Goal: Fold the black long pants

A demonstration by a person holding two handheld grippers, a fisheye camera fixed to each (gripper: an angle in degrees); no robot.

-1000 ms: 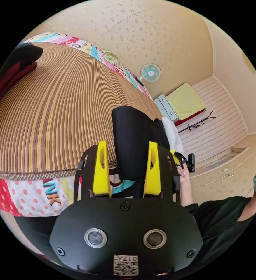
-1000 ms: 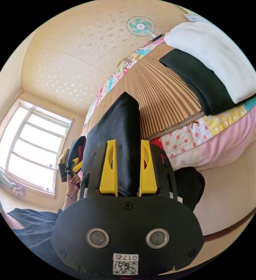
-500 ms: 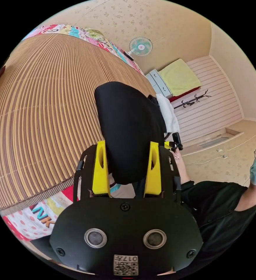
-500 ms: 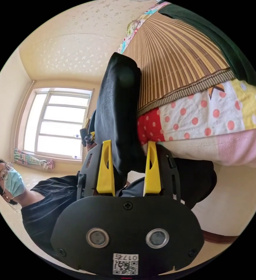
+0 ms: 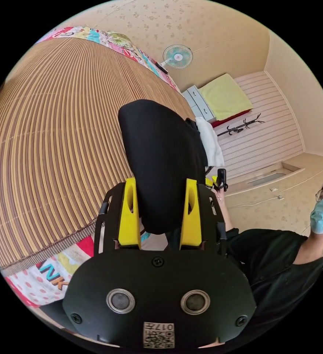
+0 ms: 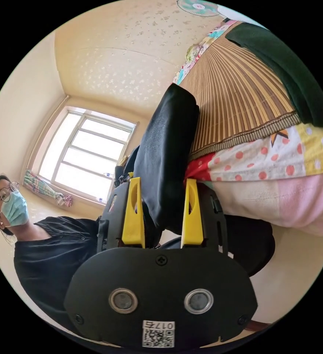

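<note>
The black long pants are a thick folded bundle lying over the front edge of the bamboo mat. My left gripper is shut on one end of the bundle, which bulges out past the yellow jaws. My right gripper is shut on the other end of the pants, at the mat's edge. In the left gripper view the right gripper shows in a hand just beyond the bundle.
A patchwork quilt hangs below the mat. A dark folded garment and a white one lie further along the bed. The person stands at the bedside. A fan, drawers and a window lie beyond.
Both views have tilted with the hands. The bundle now reaches further over the mat than a second ago. The right jaws stand a little wider apart.
</note>
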